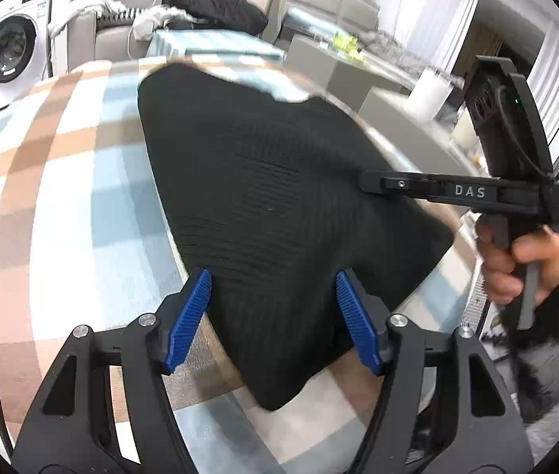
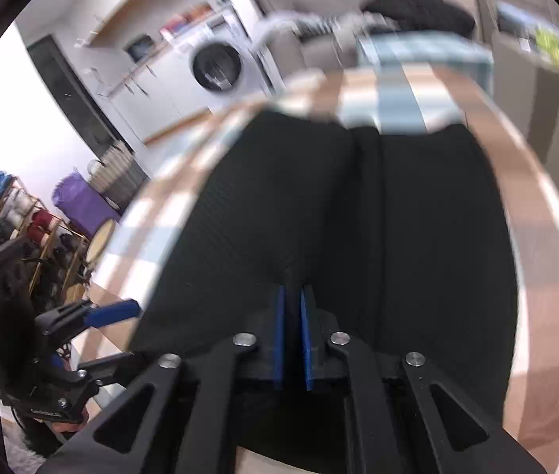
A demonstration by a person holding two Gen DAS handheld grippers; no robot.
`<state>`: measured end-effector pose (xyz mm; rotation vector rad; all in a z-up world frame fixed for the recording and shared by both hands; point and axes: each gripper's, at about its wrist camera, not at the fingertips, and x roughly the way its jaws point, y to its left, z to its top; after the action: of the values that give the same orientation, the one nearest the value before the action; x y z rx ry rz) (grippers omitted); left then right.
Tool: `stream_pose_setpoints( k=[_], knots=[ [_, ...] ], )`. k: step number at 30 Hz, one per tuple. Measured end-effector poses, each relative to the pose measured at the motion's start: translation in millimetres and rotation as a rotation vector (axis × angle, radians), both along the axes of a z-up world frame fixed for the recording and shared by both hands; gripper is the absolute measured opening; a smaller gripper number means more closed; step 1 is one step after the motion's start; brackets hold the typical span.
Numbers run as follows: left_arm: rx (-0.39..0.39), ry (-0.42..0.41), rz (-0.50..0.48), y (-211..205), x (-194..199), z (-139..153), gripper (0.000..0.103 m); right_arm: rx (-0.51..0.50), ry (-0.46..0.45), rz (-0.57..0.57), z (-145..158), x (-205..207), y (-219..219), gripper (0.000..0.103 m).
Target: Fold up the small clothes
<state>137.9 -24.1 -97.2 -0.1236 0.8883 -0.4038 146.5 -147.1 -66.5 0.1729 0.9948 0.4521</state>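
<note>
Left tool (image 1: 273, 318) jaws apart — right tool (image 2: 292, 339) pinched shut.

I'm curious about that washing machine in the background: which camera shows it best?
The left wrist view: the washer is sharp there, door and panel clear. The right wrist view shows it whole but blurred.

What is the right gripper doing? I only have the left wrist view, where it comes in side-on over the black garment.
Observer: In its own wrist view, the right gripper has its blue pads almost together, apparently pinching a raised ridge of the black garment.
Operator: Does the garment lie flat otherwise?
Observer: Not quite. A straight crease runs from its far edge toward the pinch.
Operator: How does my left gripper look from that side?
Observer: The left gripper sits at the garment's near left edge with its jaws apart.
</note>
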Motion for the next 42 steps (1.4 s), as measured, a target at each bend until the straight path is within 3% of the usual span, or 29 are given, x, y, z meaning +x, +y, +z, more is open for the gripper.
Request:
stream_pose_setpoints(
  k=[2, 3, 4, 5, 8, 9, 10, 12, 13, 17, 18, 19, 21, 27, 30, 32, 33, 37, 39, 42],
  knots=[
    [0.026, 0.021, 0.0, 0, 4, -9, 0.063, 0.035, 0.025, 0.008, -8, 0, -7, 0.015],
    [0.031, 0.033, 0.003, 1, 4, -12, 0.063, 0.063, 0.026, 0.022, -10, -4, -11, 0.026],
    [0.023, 0.042, 0.008, 4, 4, -13, 0.063, 0.086, 0.039, 0.045, -13, -10, -15, 0.043],
    [0.013, 0.047, 0.007, 6, 4, -14, 0.063, 0.109, 0.057, 0.074, -16, -16, -19, 0.048],
    [0.003, 0.05, 0.008, 7, 4, -14, 0.063, 0.17, 0.088, 0.13, -22, -26, -25, 0.048],
    [0.003, 0.052, 0.008, 3, 7, -15, 0.063, 0.163, 0.087, 0.128, -24, -27, -25, 0.046],
    [0.007, 0.052, 0.01, 3, 7, -15, 0.063, 0.151, 0.079, 0.138, -27, -28, -26, 0.031],
    [0.004, 0.052, 0.015, 4, 8, -13, 0.063, 0.136, 0.062, 0.162, -25, -32, -22, 0.012],
    [0.001, 0.05, 0.016, 5, 8, -12, 0.063, 0.133, 0.061, 0.174, -24, -37, -22, 0.01],
    [0.008, 0.062, 0.028, 11, 9, -15, 0.063, 0.041, 0.107, 0.186, -32, -43, -23, 0.011],
    [0.006, 0.064, 0.032, 13, 9, -15, 0.063, 0.034, 0.1, 0.187, -28, -44, -22, 0.018],
    [0.0, 0.069, 0.043, 16, 9, -15, 0.063, 0.022, 0.075, 0.176, -23, -45, -23, 0.035],
    [-0.013, 0.068, 0.049, 19, 11, -14, 0.063, 0.044, 0.031, 0.155, -11, -40, -23, 0.046],
    [-0.025, 0.051, 0.085, 27, 17, -10, 0.063, 0.07, 0.029, 0.043, -14, 34, -3, 0.046],
    [-0.023, 0.05, 0.112, 31, 21, -9, 0.063, 0.017, 0.072, 0.0, -31, 70, 13, 0.041],
    [-0.022, 0.054, 0.134, 34, 24, -9, 0.063, 0.006, 0.068, 0.022, -36, 81, 21, 0.029],
    [-0.028, 0.054, 0.141, 35, 25, -8, 0.063, -0.003, 0.059, 0.032, -34, 82, 23, 0.009],
    [-0.049, 0.046, 0.143, 35, 27, -2, 0.063, 0.03, -0.13, -0.003, 14, 61, 4, 0.007],
    [-0.058, 0.045, 0.12, 30, 30, -2, 0.063, -0.014, -0.133, -0.035, 16, 58, -4, 0.007],
    [-0.035, 0.056, 0.091, 19, 33, -9, 0.063, -0.071, -0.054, -0.069, -7, 73, -8, 0.008]
  ],
)
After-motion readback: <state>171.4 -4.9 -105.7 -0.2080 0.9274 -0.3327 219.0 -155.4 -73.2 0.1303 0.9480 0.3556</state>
